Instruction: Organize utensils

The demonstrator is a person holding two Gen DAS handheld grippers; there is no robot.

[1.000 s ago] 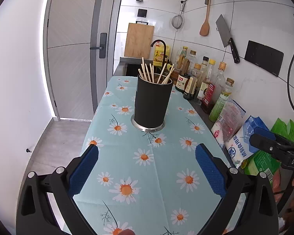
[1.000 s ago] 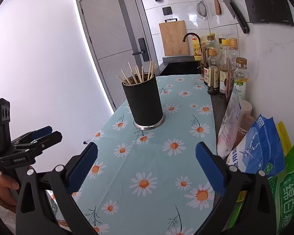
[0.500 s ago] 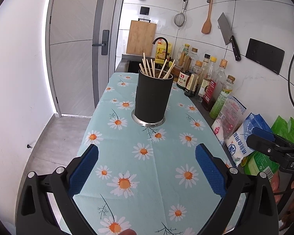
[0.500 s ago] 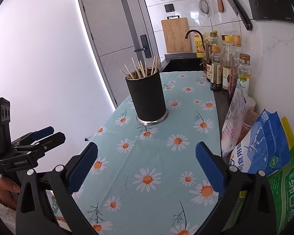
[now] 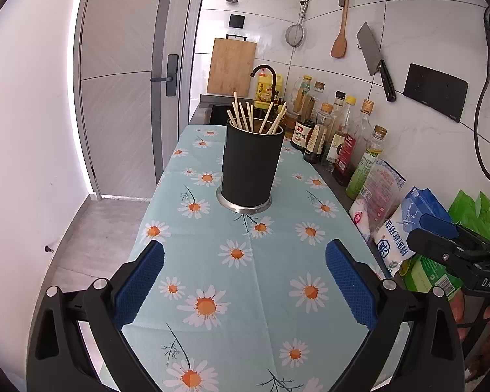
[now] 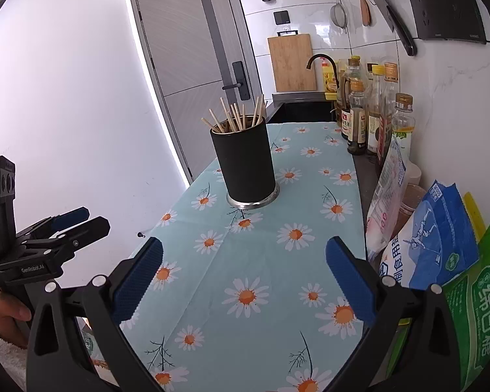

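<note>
Our left gripper (image 5: 245, 281): black plastic frame, two fingers (image 5: 139, 282) faced with blue, fine-ribbed pads. Silver screws sit at the finger bases; triangular cut-outs in the frame arms. Our right gripper (image 6: 244, 281) is the same build, blue pads and silver screws alike. From the right wrist view, white lettering "GenRobot.AI" runs along the left unit's side, under a black box with round lenses. From the left wrist view, the right unit reads "DAS". A cream fleece sleeve (image 6: 3, 352) with a tan cuff covers our left wrist.
</note>
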